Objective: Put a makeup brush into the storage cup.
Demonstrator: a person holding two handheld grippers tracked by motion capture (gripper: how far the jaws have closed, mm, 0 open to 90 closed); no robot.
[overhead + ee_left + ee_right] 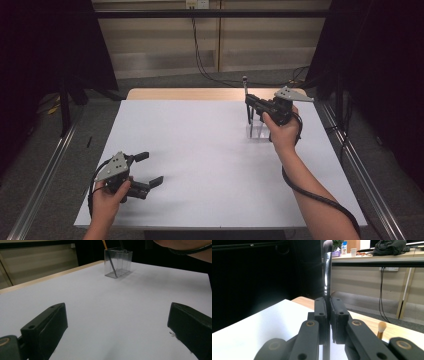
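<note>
A slim brush (326, 277) with a silvery ferrule and dark bristles stands upright, and my right gripper (327, 302) is shut on its handle. From above, the right gripper (249, 101) holds this brush (245, 87) over a clear plastic holder (257, 131) at the far right of the table. The left gripper view shows the holder (121, 263) with a dark stem (112, 267) leaning inside and an orange handle (104, 243) above it. My left gripper (152, 168) rests open near the front left, its jaws wide apart with nothing between them (117, 312).
A white sheet (200, 160) covers the table, leaving a wooden strip (185, 93) along the far edge. A second brush with tan bristles (382, 327) pokes up beside my right gripper. Metal rails (360, 170) run along both sides and cables (200, 60) hang at the back.
</note>
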